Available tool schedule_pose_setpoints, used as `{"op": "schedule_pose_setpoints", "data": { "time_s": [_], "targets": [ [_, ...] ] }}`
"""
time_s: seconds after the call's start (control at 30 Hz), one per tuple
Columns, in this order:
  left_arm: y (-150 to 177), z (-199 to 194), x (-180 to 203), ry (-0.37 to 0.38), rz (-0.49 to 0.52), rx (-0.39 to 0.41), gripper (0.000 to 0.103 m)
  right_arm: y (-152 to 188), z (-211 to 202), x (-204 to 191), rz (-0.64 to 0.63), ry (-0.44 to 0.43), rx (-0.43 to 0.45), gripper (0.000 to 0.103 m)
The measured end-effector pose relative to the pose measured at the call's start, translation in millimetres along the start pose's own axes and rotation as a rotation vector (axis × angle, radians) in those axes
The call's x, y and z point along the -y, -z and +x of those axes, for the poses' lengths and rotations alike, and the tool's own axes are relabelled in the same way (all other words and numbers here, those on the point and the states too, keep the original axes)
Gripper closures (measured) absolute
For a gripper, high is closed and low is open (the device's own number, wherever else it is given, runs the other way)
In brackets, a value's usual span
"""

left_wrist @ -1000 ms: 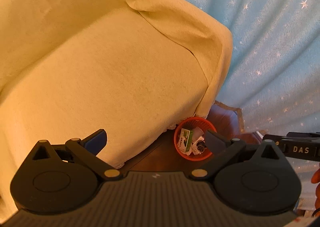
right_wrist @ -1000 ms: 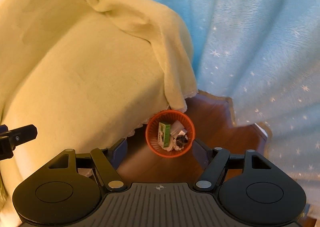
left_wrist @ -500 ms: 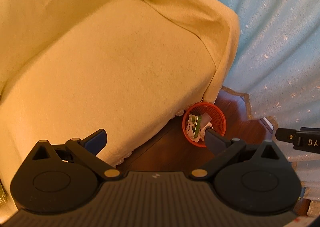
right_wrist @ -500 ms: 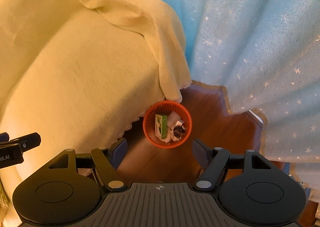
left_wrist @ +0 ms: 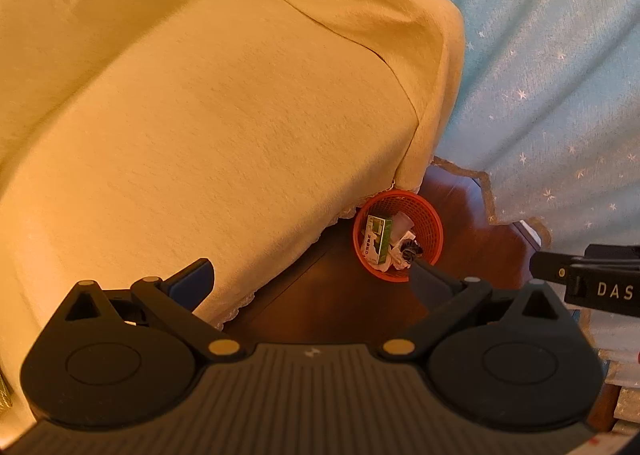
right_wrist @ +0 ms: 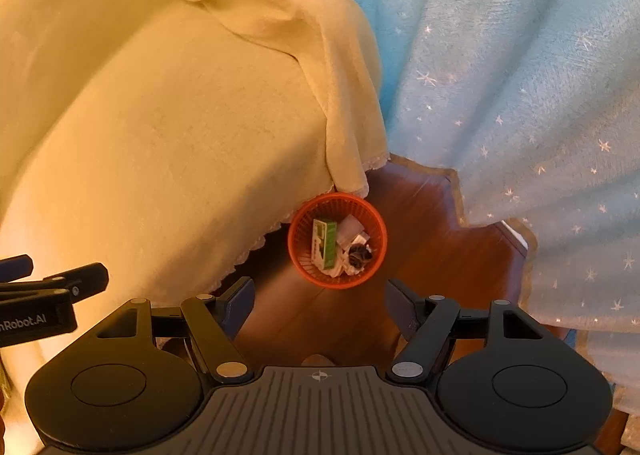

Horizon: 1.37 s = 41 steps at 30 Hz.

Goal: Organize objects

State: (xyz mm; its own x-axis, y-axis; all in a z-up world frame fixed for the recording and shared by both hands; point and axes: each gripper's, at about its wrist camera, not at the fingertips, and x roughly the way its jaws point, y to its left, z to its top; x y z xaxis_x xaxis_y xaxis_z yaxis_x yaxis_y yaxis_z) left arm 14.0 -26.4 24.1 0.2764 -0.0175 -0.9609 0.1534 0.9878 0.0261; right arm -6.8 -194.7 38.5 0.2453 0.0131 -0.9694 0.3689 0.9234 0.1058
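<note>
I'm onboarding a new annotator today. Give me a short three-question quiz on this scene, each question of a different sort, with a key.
1. True or false: the right tool holds an object.
2. Multiple choice: the orange basket stands on A) the yellow blanket, B) the wooden floor, C) a chair.
3. Fill in: the carton inside the basket is mostly ____ in colour.

Key
1. False: its jaws stand open with nothing between them.
2. B, beside the blanket's hanging edge.
3. Green.
</note>
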Motion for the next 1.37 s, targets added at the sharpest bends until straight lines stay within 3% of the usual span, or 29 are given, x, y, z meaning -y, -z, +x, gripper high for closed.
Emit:
{"op": "schedule_pose_setpoints", "data": {
  "time_s": [1.37],
  "targets": [
    [3.3,3.0,1.3,0.001,-0.016,0.013,0.001,-4.9,3.5,-4.7,-0.024,0.007,0.000,0.034]
  ]
}}
